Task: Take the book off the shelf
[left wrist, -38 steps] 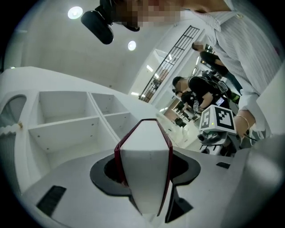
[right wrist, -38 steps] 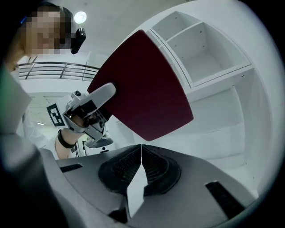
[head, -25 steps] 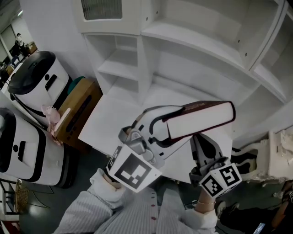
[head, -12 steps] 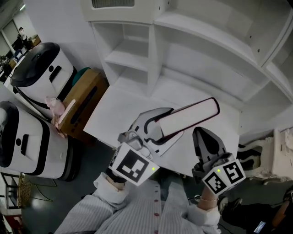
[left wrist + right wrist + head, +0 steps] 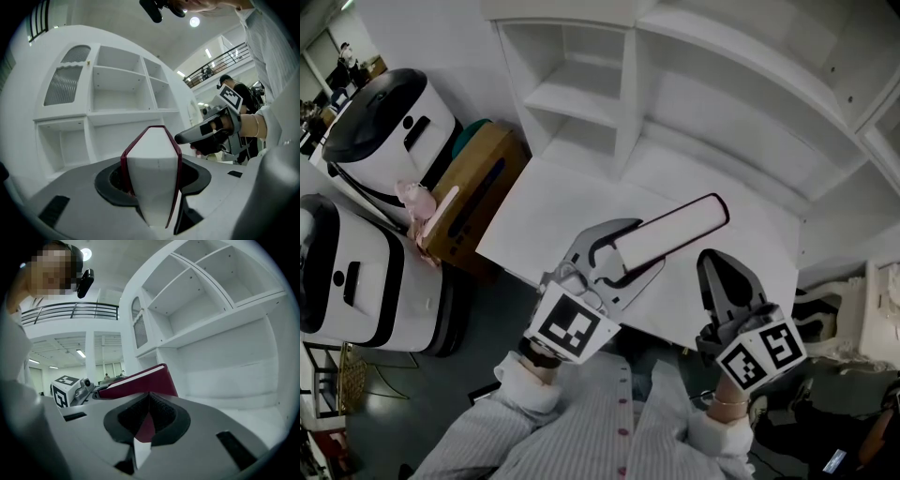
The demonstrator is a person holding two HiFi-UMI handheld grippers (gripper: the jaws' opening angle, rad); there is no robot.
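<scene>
A book (image 5: 670, 239) with a dark red cover and white pages is out of the white shelf unit (image 5: 722, 112) and hangs over the white table (image 5: 544, 211). My left gripper (image 5: 614, 251) is shut on its near end, and the pads press both covers. In the left gripper view the book (image 5: 152, 178) stands on edge between the jaws, page edges toward the camera. My right gripper (image 5: 719, 267) is to the right of the book, apart from it, shut and holding nothing. From the right gripper view the book (image 5: 140, 383) shows just beyond the closed tips (image 5: 149, 397).
Two white machines with black tops (image 5: 380, 141) (image 5: 337, 281) stand at the left. A brown cardboard box (image 5: 473, 192) with a pink item (image 5: 417, 202) on it sits between them and the table. The shelf compartments in view hold nothing.
My left gripper has come down toward the table with the book, and the book has rolled and now looks narrower. My right gripper has shifted only slightly.
</scene>
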